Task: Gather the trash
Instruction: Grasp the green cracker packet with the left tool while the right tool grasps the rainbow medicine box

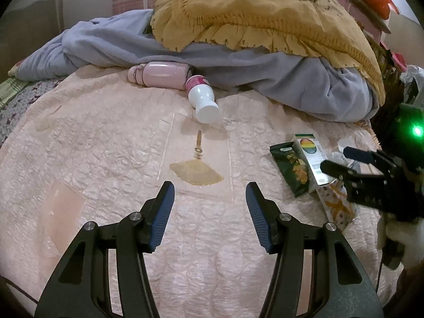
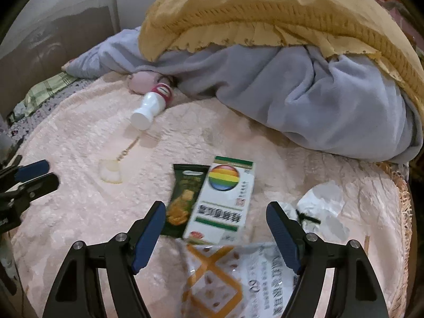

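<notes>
Bed (image 1: 111,143) fills both views, covered by a pale pink textured bedspread (image 2: 79,137). Along the upper half, a grey blanket (image 2: 304,92) lies heaped, with a mustard-yellow fringed cloth (image 2: 265,8) draped on top. Upper left of right wrist view: wall and dark panel, dim.

Trash, lower centre of right wrist view: white-and-orange printed bag (image 2: 225,278), white box with rainbow disc (image 2: 225,198) partly over it, dark green snack wrapper (image 2: 182,198) touching the box's left edge. Crumpled white paper (image 2: 323,201) lies to the right. White bottle with pink label (image 1: 201,98) lies on its side near the blanket, beside a pink flask (image 1: 159,74).

Left gripper (image 1: 210,198): fingers apart, empty, over bare bedspread.

Right gripper (image 2: 214,228): fingers wide apart, straddling box and bag; contact not discernible.
</notes>
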